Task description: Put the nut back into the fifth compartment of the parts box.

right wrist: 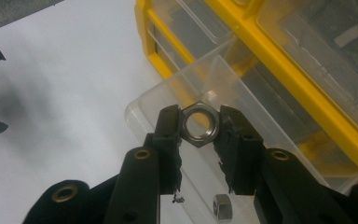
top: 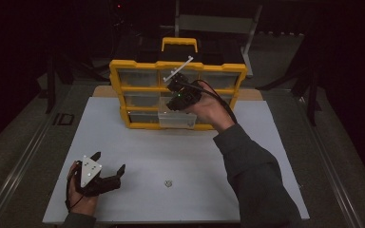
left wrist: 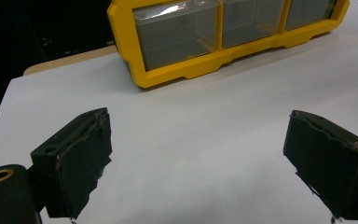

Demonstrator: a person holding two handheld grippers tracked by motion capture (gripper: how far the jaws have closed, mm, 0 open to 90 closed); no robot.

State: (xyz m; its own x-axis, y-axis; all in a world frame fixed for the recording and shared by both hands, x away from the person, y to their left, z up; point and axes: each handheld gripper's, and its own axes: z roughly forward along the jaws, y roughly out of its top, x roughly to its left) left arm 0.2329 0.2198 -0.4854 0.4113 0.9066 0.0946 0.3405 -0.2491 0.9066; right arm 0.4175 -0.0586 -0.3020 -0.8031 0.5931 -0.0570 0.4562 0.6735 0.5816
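- The right gripper (right wrist: 199, 128) pinches a big nut (right wrist: 199, 127) just above the pulled-out clear drawer (right wrist: 168, 100) of the yellow box (top: 177, 95).
- A small nut (right wrist: 222, 206) lies in the drawer.
- The left gripper (left wrist: 196, 154) rests wide open and empty on the white table (top: 142, 156).

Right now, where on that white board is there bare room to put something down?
Most of the white board is bare: the wide stretch between the yellow organizer and the left gripper, plus the right edge. It is crowded at the pulled-out drawer, where the right gripper holds a hex nut. A small nut lies near the front.
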